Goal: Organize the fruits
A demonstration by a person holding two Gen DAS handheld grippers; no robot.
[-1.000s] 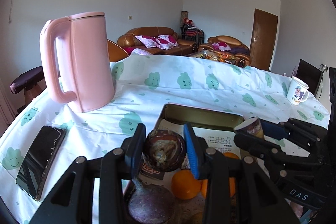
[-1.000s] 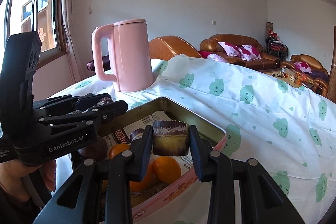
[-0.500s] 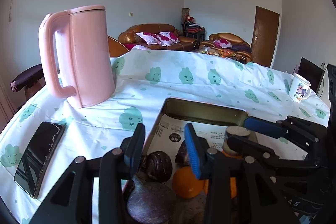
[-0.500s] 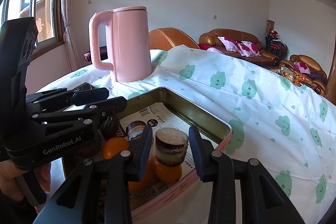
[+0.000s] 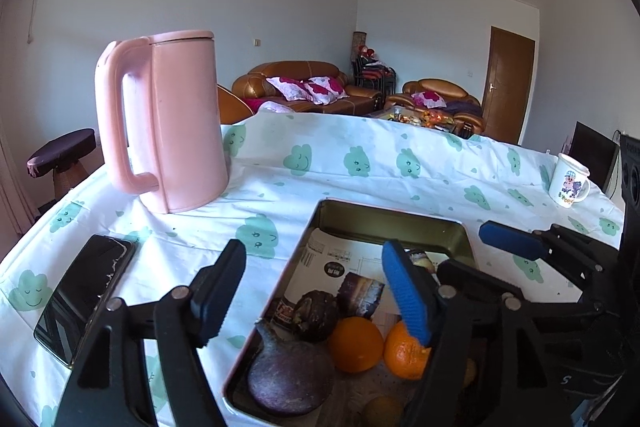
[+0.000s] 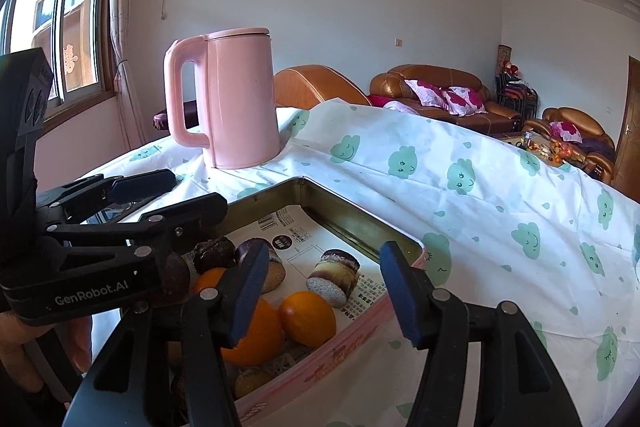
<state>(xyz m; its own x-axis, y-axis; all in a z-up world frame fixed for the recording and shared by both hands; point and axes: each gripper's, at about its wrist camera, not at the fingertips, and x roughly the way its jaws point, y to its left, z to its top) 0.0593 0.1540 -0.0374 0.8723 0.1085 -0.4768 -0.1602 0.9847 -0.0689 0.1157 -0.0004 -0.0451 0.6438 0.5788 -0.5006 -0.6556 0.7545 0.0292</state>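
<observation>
A metal tin [image 5: 384,223] lined with printed paper holds two oranges [image 5: 355,343], a large purple fruit [image 5: 290,375], a dark round fruit [image 5: 314,315] and a cut purple chunk [image 5: 362,293]. My left gripper [image 5: 316,287] hovers over the tin's near left corner, its jaws opening; the dark round fruit lies loose below them. My right gripper [image 6: 326,287] is also opening, and a cut purple-and-yellow chunk [image 6: 334,277] rests on the paper between its fingers, untouched. Each gripper shows in the other's view: the right gripper [image 5: 492,259], the left gripper [image 6: 172,195].
A tall pink kettle [image 5: 168,131] stands behind the tin on the cloud-print tablecloth. A black phone [image 5: 84,295] lies at the left edge. A printed mug [image 5: 568,179] sits at the far right. A person's hand [image 6: 20,347] holds the left gripper.
Both grippers let go: the left dropped the dark round fruit and the right dropped the cut chunk into the tin. Both pairs of jaws have spread wider.
</observation>
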